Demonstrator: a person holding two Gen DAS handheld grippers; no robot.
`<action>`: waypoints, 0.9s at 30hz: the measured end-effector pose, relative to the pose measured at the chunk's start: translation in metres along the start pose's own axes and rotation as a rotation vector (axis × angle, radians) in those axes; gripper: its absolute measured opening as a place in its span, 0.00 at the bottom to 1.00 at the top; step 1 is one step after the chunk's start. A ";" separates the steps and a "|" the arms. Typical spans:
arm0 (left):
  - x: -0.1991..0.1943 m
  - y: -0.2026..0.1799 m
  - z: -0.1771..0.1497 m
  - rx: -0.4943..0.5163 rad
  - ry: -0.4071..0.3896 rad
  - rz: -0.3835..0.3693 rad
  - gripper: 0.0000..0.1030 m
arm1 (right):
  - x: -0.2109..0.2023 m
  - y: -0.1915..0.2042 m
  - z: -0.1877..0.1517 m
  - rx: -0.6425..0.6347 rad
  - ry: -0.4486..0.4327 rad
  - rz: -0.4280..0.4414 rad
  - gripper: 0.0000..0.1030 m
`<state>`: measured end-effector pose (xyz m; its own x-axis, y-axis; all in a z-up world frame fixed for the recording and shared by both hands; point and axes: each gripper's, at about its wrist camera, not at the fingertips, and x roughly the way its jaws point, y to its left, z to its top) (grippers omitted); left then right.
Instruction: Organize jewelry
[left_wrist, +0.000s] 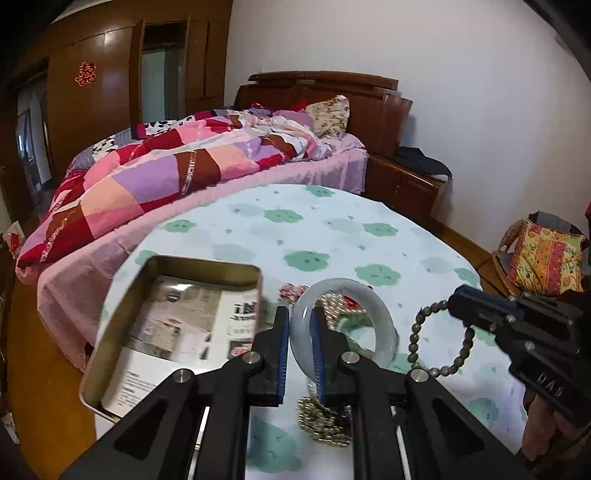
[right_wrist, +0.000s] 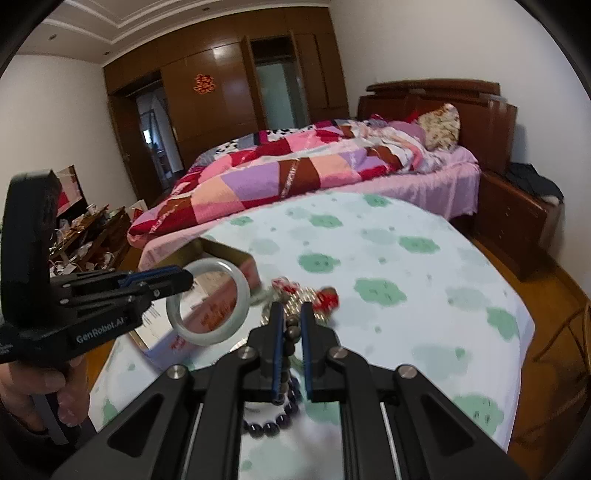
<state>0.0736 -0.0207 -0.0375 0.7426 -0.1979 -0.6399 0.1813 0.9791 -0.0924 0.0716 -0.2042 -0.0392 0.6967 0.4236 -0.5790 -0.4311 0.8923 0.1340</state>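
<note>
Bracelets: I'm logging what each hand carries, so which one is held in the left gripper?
The pale jade bangle, a smooth solid ring clamped in the left gripper. The brown beaded bracelet hangs from the right gripper.

- Left gripper (left_wrist: 300, 334): matte black angular body, 2 fingers with ribbed blue pads (left_wrist: 283, 354), round silver pivot screws behind them.
- White "GenRobot.AI" lettering on its side.
- Right gripper (right_wrist: 291, 325): same black build; bare-skinned hand (right_wrist: 40, 395) under the handle.
</note>
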 end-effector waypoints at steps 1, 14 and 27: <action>0.000 0.004 0.002 -0.003 -0.002 0.007 0.10 | 0.002 0.002 0.004 -0.008 -0.003 0.006 0.11; 0.019 0.063 0.018 -0.061 0.018 0.099 0.10 | 0.045 0.043 0.053 -0.111 0.014 0.080 0.11; 0.051 0.111 0.033 -0.073 0.068 0.191 0.10 | 0.100 0.084 0.068 -0.164 0.064 0.122 0.11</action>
<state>0.1528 0.0758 -0.0557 0.7136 -0.0068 -0.7005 -0.0077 0.9998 -0.0176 0.1442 -0.0760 -0.0314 0.5982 0.5113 -0.6170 -0.6011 0.7955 0.0764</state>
